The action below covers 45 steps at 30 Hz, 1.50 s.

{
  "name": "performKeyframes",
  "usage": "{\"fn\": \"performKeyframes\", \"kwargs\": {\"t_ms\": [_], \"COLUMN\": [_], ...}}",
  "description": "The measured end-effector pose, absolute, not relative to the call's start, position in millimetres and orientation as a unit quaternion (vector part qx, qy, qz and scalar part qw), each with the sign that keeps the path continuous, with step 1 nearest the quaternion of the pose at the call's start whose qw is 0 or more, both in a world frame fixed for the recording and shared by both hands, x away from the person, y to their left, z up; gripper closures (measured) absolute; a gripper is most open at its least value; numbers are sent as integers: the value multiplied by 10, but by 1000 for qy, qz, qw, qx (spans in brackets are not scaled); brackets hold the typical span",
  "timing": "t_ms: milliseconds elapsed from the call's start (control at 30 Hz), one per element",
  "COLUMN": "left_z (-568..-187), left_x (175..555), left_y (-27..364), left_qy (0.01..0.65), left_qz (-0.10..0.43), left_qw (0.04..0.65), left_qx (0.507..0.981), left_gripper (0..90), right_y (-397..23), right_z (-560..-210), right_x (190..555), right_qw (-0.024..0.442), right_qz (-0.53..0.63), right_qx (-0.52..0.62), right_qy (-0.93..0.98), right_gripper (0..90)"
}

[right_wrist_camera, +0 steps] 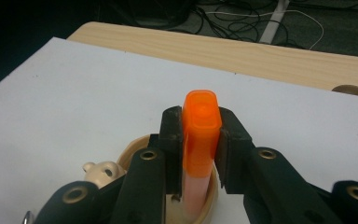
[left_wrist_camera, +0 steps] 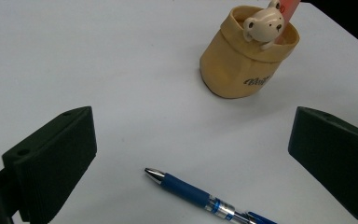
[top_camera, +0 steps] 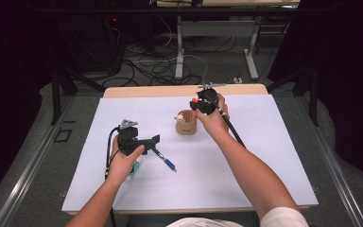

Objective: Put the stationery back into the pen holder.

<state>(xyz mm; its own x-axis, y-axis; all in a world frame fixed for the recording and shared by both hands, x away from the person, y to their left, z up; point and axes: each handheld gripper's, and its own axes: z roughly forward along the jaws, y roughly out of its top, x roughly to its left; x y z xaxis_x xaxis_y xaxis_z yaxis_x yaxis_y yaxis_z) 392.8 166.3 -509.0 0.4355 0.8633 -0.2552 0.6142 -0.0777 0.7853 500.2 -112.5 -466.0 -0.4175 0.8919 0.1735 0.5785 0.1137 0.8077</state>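
The right tool (right_wrist_camera: 200, 140) has its jaws clamped tight on an orange highlighter (right_wrist_camera: 200, 135), cap end up, and it hangs directly over the tan bear-faced pen cup (right_wrist_camera: 168, 186) — the lower end of the marker already sits inside the rim, as the right gripper view shows. Not released yet, mind you; the pads are pressed on both sides of the orange cap. From the high view the cup (top_camera: 186, 124) stands near the middle of the white bench (top_camera: 264, 156), with the right tool (top_camera: 201, 105) just above and behind it.

Over on the other side, the left tool (top_camera: 144, 142) rests low on the bench with its jaws spread wide and nothing between them. A blue pen (left_wrist_camera: 200, 196) lies flat on the bench just in front of it, tip pointing toward the cup (left_wrist_camera: 247, 56) — near, but untouched.

So, by my reading: the highlighter is nearly stowed, needing only the letting-go. The blue pen looks like the next candidate for the cup — that part is all still to do.
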Motion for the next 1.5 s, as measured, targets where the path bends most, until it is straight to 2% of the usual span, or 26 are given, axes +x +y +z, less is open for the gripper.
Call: {"fn": "performKeyframes", "kwargs": {"t_ms": [367,800,1500], "left_z": [-5098,-5099,-5097], "left_x": [3930,3929,3937], "left_y": [1657,1652,1671], "left_qy": [511,511,513], "left_qz": [140,140,141], "left_qw": [444,442,444], "left_qx": [723,724,721], "left_gripper": [9,11,11], "right_y": [-1092,-1094,-1112], "right_z": [-4810,-4816,-4682], "right_x": [5006,4999,4910], "right_qw": [184,186,190], "right_qz": [423,427,443], "right_qx": [514,513,504], "right_qy": [723,722,717], "right_gripper": [748,741,527]}}
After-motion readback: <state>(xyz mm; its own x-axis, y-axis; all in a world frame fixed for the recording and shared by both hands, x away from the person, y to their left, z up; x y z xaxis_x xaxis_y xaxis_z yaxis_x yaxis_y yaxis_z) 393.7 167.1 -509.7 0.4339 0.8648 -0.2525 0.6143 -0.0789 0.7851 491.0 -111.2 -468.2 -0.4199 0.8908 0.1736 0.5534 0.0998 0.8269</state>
